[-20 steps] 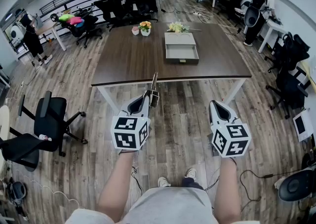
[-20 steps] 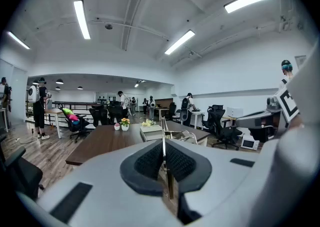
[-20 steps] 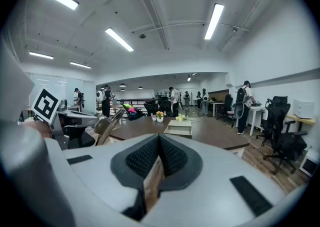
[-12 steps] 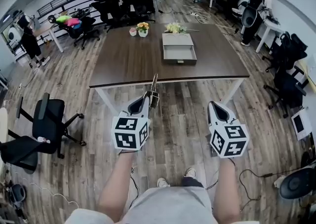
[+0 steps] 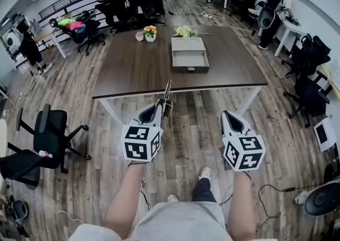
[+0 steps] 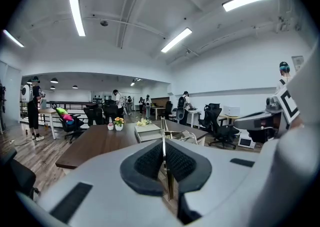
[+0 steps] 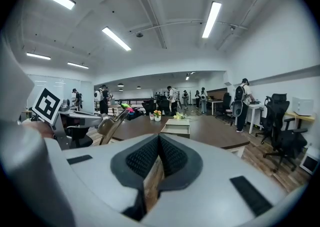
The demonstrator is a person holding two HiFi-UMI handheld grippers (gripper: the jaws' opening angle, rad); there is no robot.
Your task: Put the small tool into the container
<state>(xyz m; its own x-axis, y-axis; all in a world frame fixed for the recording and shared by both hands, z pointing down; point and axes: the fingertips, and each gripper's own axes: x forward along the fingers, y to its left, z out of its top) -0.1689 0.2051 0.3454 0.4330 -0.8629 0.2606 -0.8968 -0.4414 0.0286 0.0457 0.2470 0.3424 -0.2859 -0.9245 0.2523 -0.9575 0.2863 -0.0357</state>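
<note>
A thin metal tool (image 5: 166,96) sticks forward out of my left gripper (image 5: 159,108), whose jaws are shut on it; in the left gripper view the tool (image 6: 163,143) stands upright between the dark pads of the left gripper (image 6: 165,163). My right gripper (image 5: 228,115) is held level with it on the right, shut with nothing in it, its pads (image 7: 172,156) meeting at the tip. Both hang over the wooden floor, short of the table. The grey open box container (image 5: 189,58) lies on the dark table (image 5: 133,70), toward its far right, and shows ahead as the container (image 6: 147,131) and container (image 7: 176,128).
Small flower pots (image 5: 146,33) and a flower bunch (image 5: 185,32) sit at the table's far edge. A black office chair (image 5: 45,139) stands left on the floor, more chairs (image 5: 311,94) on the right. Several people stand in the background. A cable (image 5: 271,189) runs on the floor.
The table and container have slid slightly left and nearer in the head view as the person steps forward. Both grippers keep their hold and spacing.
</note>
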